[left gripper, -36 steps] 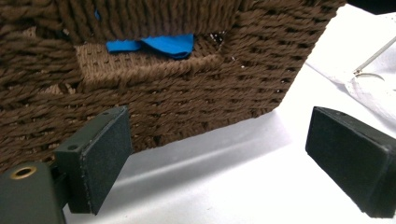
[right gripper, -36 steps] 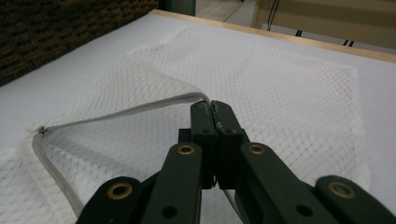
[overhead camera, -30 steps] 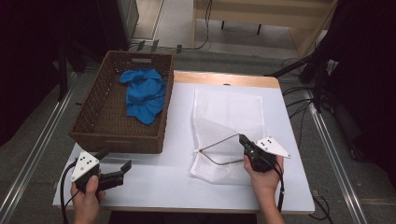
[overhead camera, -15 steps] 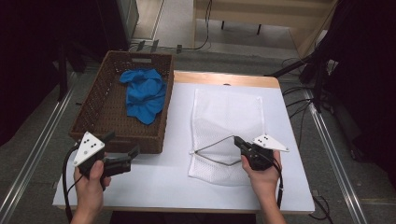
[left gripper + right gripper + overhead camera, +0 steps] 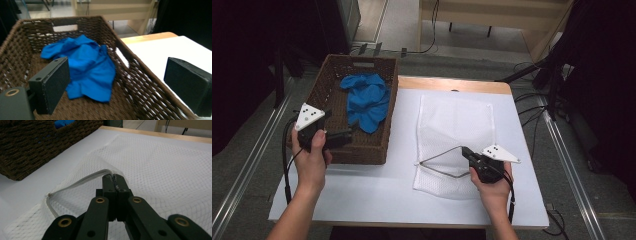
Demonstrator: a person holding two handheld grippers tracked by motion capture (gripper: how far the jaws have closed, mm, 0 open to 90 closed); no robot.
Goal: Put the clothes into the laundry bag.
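A blue cloth [image 5: 367, 100] lies crumpled in a brown wicker basket [image 5: 362, 64] at the table's back left. My left gripper [image 5: 348, 133] hovers over the basket's near wall, its jaws open wide and empty. In the left gripper view the blue cloth [image 5: 87, 67] lies just beyond the left gripper [image 5: 120, 75], inside the basket [image 5: 142, 75]. A white mesh bag [image 5: 457, 122] lies flat on the table's right half. My right gripper [image 5: 465, 150] is shut on the bag's corded mouth edge and holds it raised in a triangle. The right gripper [image 5: 115, 178] pinches that edge of the mesh bag [image 5: 162, 167].
The white table [image 5: 362, 192] has bare room in front of the basket and between it and the bag. A wooden strip [image 5: 452, 84] edges the table's far side. Cables and dark stands crowd the floor at the right. The basket [image 5: 32, 147] stands left of the bag.
My left gripper has risen from the table's front left corner and moved forward to the basket's near wall. The right gripper has kept its hold on the bag's edge.
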